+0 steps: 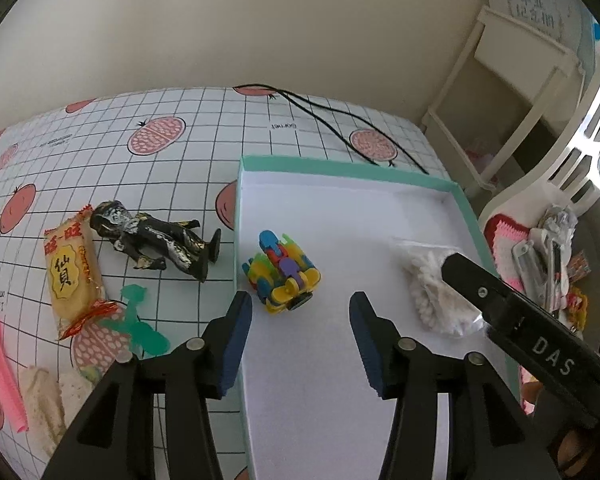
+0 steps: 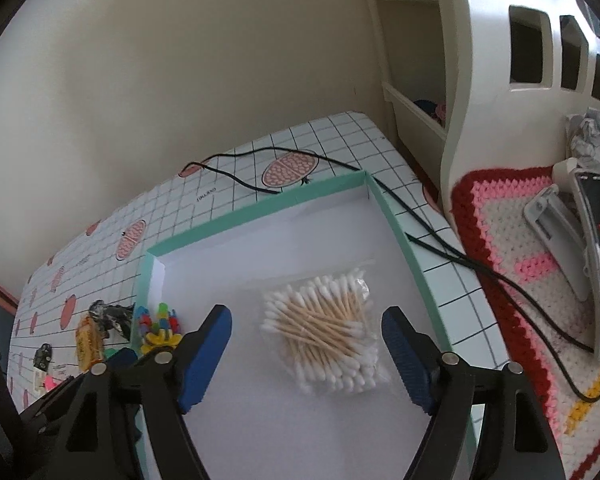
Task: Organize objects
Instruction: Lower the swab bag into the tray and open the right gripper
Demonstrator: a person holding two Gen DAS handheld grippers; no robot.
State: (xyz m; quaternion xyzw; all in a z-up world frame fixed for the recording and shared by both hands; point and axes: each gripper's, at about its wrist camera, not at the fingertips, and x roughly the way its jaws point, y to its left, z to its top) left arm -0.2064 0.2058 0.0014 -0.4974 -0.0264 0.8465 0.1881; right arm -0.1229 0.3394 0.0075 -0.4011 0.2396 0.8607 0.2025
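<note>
Both tongs hang released over the teal-rimmed box [image 1: 466, 208]: left tongs [image 1: 300, 320] above the colourful block toy [image 1: 284, 270] at frame centre, right tongs [image 2: 306, 344] straddling the cotton swab bag [image 2: 326, 344]. Looks like between drops; next up probably the black figurine [image 1: 160, 242] on the worktop [image 1: 180, 152], centre-left.

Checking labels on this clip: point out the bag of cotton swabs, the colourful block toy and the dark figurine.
bag of cotton swabs [image 2: 324, 334]: right wrist view, middle of the wooden sticks.
colourful block toy [image 1: 284, 272]: left wrist view, centre of the cluster.
dark figurine [image 1: 160, 240]: left wrist view, torso.
</note>
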